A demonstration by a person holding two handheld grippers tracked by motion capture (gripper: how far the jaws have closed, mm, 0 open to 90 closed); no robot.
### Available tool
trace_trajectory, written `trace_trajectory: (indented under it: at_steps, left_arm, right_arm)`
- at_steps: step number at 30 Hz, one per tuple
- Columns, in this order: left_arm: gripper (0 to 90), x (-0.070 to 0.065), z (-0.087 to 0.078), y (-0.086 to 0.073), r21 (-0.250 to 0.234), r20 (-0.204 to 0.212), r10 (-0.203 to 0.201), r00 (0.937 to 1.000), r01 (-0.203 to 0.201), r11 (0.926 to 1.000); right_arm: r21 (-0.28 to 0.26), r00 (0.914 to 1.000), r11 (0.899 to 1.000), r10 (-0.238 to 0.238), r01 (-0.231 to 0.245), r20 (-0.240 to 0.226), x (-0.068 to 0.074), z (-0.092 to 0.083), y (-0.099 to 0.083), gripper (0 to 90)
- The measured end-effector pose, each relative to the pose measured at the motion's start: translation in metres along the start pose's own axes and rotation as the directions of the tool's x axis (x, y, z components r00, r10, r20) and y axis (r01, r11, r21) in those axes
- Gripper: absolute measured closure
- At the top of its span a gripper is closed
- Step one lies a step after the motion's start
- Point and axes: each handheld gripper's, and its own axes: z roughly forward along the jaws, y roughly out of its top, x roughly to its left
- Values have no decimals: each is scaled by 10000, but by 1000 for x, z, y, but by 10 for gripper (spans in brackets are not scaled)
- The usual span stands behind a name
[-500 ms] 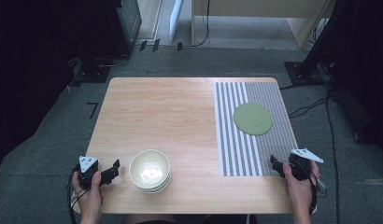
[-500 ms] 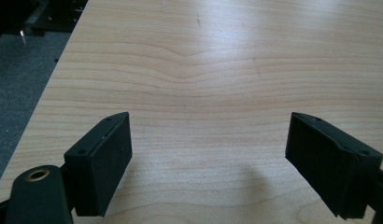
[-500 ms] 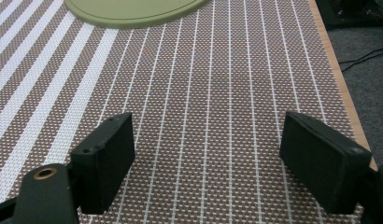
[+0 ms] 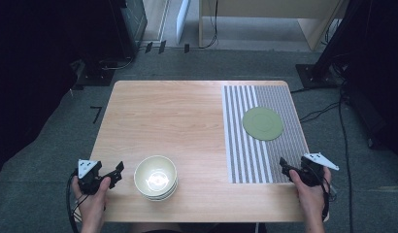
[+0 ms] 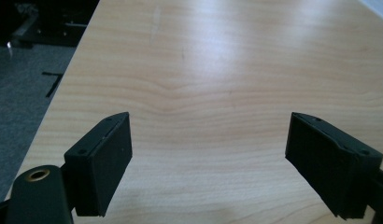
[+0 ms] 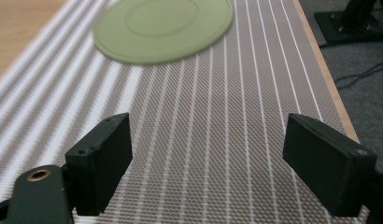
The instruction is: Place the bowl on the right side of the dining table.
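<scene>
Both hands rest low at the bench's (image 4: 187, 111) near edge — left gripper (image 4: 118, 171) and right gripper (image 4: 283, 164) fingers wide, holding nothing. Stacked bowls (image 4: 156, 177) sit upright beside the left one, mouths up; green plate (image 4: 263, 123) lies flat.

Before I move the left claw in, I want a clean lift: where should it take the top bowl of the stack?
Probably at the rim of the top bowl on its left side, one jaw inside and one outside the wall. The stack of bowls is upright and nested, so only the thin upper lip is free. The left claw is open and sits just left of it.
</scene>
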Motion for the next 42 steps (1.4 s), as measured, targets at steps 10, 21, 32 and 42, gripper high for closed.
trace_trajectory:
  at_steps: [10, 21, 32, 42]
  left_arm:
    - [145, -11, -15, 17, -477, 269, 331, 9991, -317, 9984]
    - [148, -18, -26, 27, -727, 770, 216, 9968, -160, 9972]
    - [159, -27, -34, 34, -976, 1128, 289, 9932, -179, 9951]
    - [159, -39, -39, 39, -1031, 1930, 491, 9800, -295, 9942]
  right_arm:
    - [-793, 9999, 9968, 118, -126, -104, 16, -19, 18, 171]
    - [-1040, 10000, 9946, -62, 56, -56, 31, -28, 26, 169]
    - [-1075, 9994, 9940, -221, 191, -270, 44, -31, 31, 175]
    - [-1162, 9972, 9920, -552, 490, -511, 57, -35, 34, 197]
